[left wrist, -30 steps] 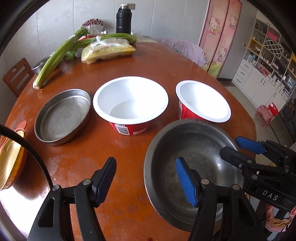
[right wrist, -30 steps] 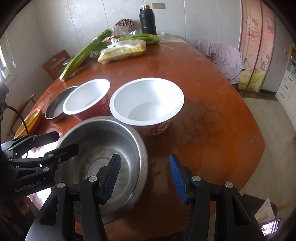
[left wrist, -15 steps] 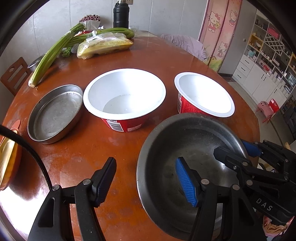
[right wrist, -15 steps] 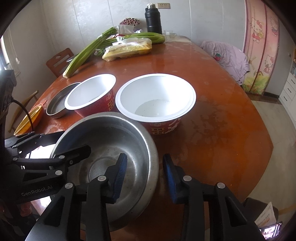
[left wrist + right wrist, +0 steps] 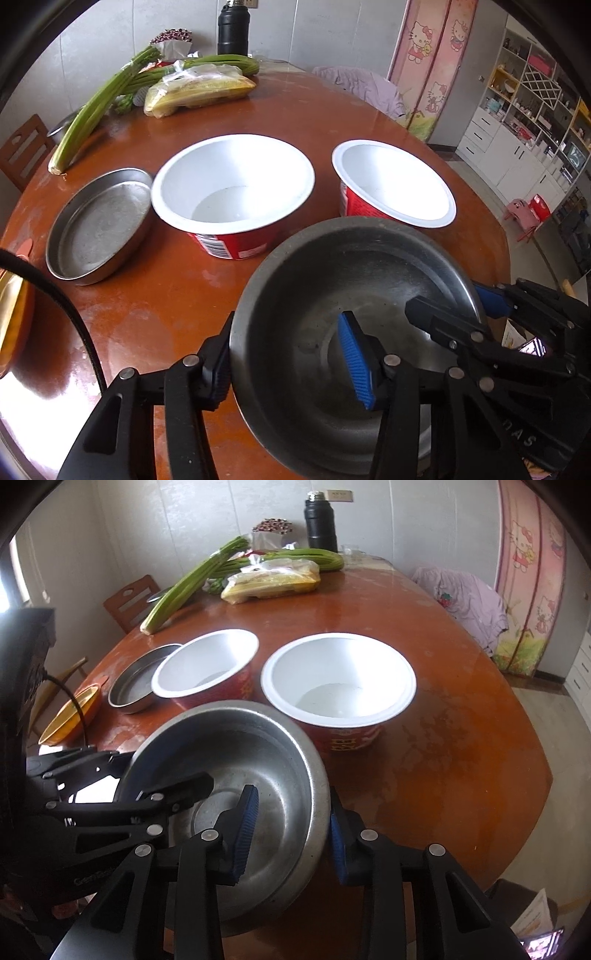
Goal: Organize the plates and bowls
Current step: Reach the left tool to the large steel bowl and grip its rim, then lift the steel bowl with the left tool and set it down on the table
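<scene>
- Steel bowl (image 5: 332,295): a round, wide metal bowl at the lower centre of both wrist views, mouth up and tipped slightly, its far rim riding higher than its near rim. Being round, it has no long axis. Whether its base touches the table (image 5: 461,775) cannot be told.
- Left gripper (image 5: 291,365): at the bottom of the left wrist view, straddling the bowl's left wall, with one blue pad against the outside of the rim and the other inside the bowl. The jaws are closing with the wall between them; the inner pad stands clear of the metal.
- Right gripper (image 5: 291,830): at the bottom of the right wrist view, clenched on the bowl's right wall, one blue pad inside and one outside the rim.
- Large white bowl (image 5: 232,192): upright on the table at the centre of the left wrist view, red outside, mouth up, just behind the steel bowl.
- Smaller white bowl (image 5: 395,181): upright at the centre right, also red outside, partly behind the steel bowl's far rim.
- Shallow steel plate (image 5: 99,221): flat on the table at the centre left, beside the large white bowl.
- Orange dish (image 5: 72,716): at the left edge of the right wrist view, near the table's rim.
- Green stalks (image 5: 99,107) and black flask (image 5: 232,27): upper left, at the table's far side.
</scene>
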The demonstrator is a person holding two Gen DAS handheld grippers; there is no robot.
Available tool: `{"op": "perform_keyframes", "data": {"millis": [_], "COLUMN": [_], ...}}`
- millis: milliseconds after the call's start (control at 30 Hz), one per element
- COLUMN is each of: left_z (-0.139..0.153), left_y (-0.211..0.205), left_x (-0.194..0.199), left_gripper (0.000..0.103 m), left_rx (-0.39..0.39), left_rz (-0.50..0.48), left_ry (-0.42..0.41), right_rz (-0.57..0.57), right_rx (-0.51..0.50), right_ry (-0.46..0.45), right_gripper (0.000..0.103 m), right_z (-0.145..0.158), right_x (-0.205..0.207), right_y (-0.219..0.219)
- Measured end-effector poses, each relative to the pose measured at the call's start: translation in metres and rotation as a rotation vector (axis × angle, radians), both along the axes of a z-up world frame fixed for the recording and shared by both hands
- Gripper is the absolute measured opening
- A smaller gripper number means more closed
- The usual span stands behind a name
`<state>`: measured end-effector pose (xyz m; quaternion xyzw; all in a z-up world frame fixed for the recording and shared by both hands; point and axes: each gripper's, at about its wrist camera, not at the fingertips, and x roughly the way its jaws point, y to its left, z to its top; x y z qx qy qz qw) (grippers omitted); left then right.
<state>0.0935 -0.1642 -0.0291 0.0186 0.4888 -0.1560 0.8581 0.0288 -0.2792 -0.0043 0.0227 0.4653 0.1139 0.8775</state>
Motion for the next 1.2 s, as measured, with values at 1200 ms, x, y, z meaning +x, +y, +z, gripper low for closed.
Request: {"op": "perform_keyframes", "data": {"millis": [1200], "left_z": [0.016], "left_y": [0.052], "left_x": [-0.029], "left_gripper": [0.052], "left_rx": [0.003], "left_rz": [0.058], "left_ry": [-0.022], "right_rz": [0.12], "right_rx": [0.027], "right_ry": [0.038], "right_gripper": [0.038], "right_z": [0.007], "right_x": [-0.011], "right_y": [0.046]}}
